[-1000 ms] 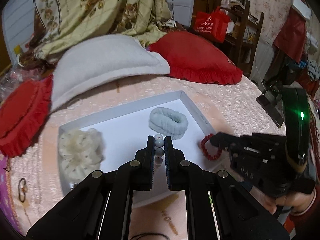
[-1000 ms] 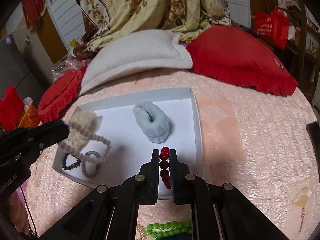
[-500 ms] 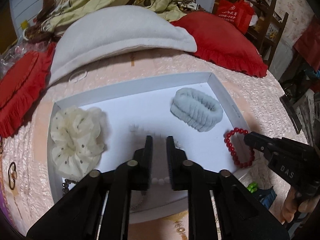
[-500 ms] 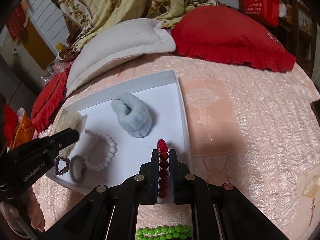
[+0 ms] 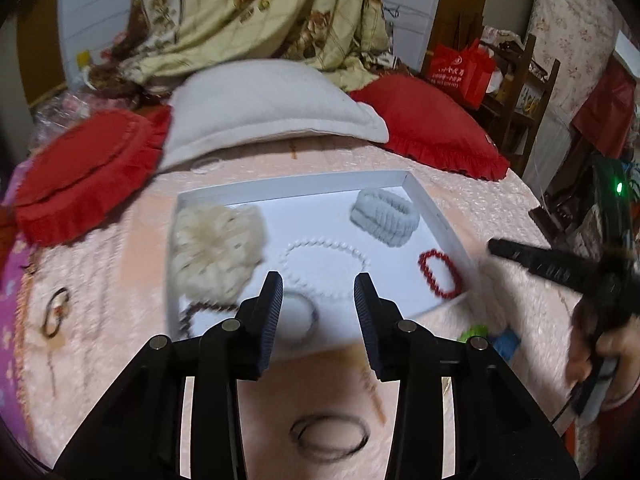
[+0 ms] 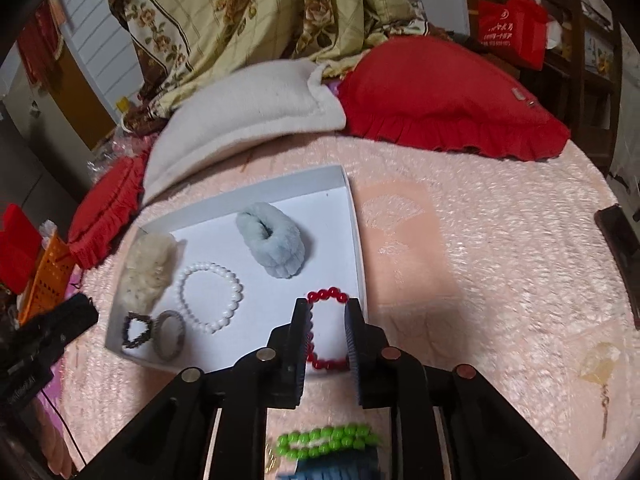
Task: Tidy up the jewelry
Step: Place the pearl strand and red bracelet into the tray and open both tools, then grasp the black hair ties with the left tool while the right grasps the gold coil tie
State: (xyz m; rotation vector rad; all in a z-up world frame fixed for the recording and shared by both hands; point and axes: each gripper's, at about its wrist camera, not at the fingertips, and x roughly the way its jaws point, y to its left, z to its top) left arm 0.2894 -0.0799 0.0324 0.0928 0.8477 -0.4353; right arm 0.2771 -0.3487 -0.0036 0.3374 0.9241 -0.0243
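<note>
Left wrist view: the left gripper [image 5: 318, 286] fills the lower half of the frame, its jaws spread wide with nothing between them. Just above its tips, in the middle of the frame, a white tray [image 5: 436, 210] sits on a pink bedspread [image 5: 492, 200]. Inside the tray lie a white bead bracelet [image 5: 324, 258] at centre, a cream scrunchie [image 5: 214, 254] to its left, a pale blue scrunchie [image 5: 386, 216] at upper right and a red bead bracelet [image 5: 438, 274] by the right wall. A black hair tie [image 5: 330, 436] lies on the bedspread at the bottom, between the gripper's arms. The right gripper [image 5: 520, 256] reaches in from the right edge — blurred, so I cannot tell its state here.

Right wrist view: the right gripper [image 6: 328, 320] is released, jaws apart on either side of the red bead bracelet [image 6: 326, 330], which lies flat in the tray's lower right corner. The white bead bracelet [image 6: 210, 296] sits left of centre; a dark bead bracelet [image 6: 136, 330] and a grey ring-shaped band [image 6: 170, 334] lie at the tray's lower left. A green bead bracelet [image 6: 328, 440] rests on the bedspread at the bottom — outside the tray.
</note>
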